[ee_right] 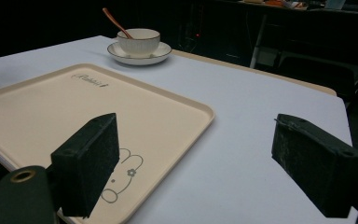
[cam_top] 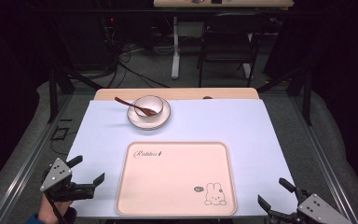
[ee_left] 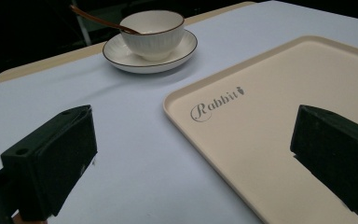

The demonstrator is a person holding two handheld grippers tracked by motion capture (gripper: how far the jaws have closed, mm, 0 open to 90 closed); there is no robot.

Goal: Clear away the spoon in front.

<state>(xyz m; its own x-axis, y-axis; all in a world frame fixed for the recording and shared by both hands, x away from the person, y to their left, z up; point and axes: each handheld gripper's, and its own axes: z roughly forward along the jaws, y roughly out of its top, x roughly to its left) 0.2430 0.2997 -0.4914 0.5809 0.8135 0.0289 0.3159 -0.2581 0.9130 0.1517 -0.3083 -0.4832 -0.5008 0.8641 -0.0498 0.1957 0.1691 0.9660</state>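
High view showed the left gripper [cam_top: 89,169] at the near left corner of the table [cam_top: 242,126], its jaws spread wide with nothing between them, held just left of the tray [cam_top: 177,179]. The right gripper [cam_top: 276,192] sat at the near right corner, jaws likewise wide apart and empty, just right of the tray's near corner. Left gripper view had its black pads [ee_left: 51,163] flanking bare tabletop and the tray's lettered corner. The cream tray lay flat at the near middle of the pale blue surface, a rabbit drawing [cam_top: 213,194] in its near right corner. Beyond its far edge, apart from it, stood a white bowl [cam_top: 148,105] on a saucer [cam_top: 163,119], with a brown spoon [cam_top: 130,104] resting in the bowl, handle pointing left.
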